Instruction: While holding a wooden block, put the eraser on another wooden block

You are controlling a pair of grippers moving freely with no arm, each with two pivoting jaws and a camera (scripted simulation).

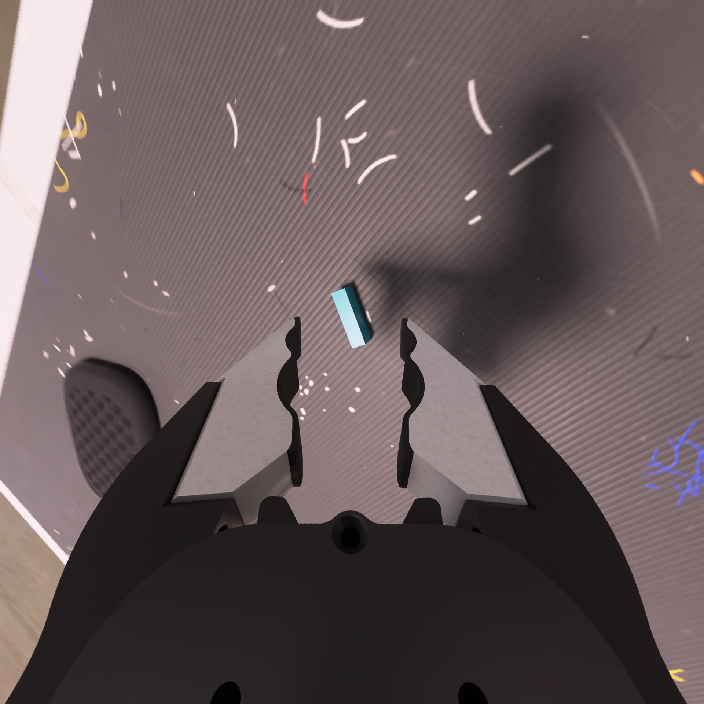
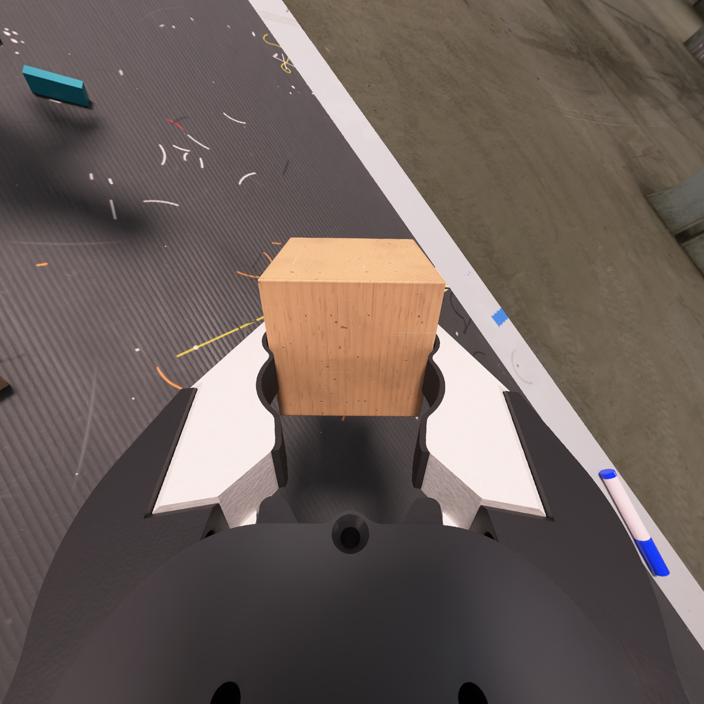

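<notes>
Left wrist view: the left tool is seen with its jaws spread wide and nothing between them, looking down on the dark, scribbled tabletop. The eraser — a small teal slab — lies flat on the tabletop just beyond the fingertips, slightly toward the right-hand finger. Its long axis runs almost along the line of the fingers, tilted a little off it, so its long sides face the two pads; a closing of the jaws would be taken across its short width.

In the right wrist view, a wooden block is gripped between the pads of the right tool and appears raised off the tabletop, a shadow being cast beneath it. From that tool the eraser is well apart, far ahead and to the left — the left tool is judged clearly the nearer. A blue-and-white marker rests at the right edge. The second block cannot be made out with certainty.
</notes>
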